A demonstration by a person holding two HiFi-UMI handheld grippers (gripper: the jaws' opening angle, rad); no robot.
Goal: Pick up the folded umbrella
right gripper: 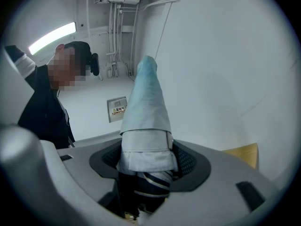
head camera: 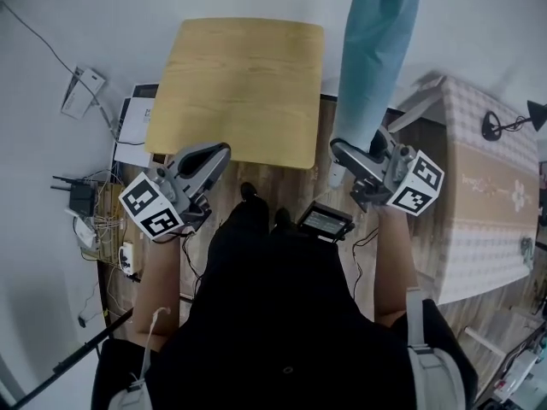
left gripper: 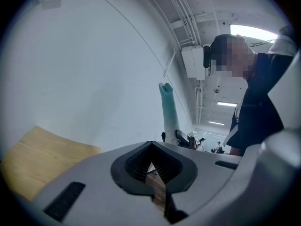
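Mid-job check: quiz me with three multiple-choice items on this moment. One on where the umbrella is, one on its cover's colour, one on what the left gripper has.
1. Where is the folded umbrella?
A. flat on the wooden table
B. in the right gripper
C. on the floor

2. What colour is its cover?
A. red
B. light blue
C. yellow

3. The left gripper is
A. empty
B. closed on the umbrella
C. closed on the table's edge

Answers:
1 B, the right gripper view shows its jaws clamped on the umbrella's lower end.
2 B, the cover is pale blue in all three views.
3 A, only floor shows through the gap between its jaws.
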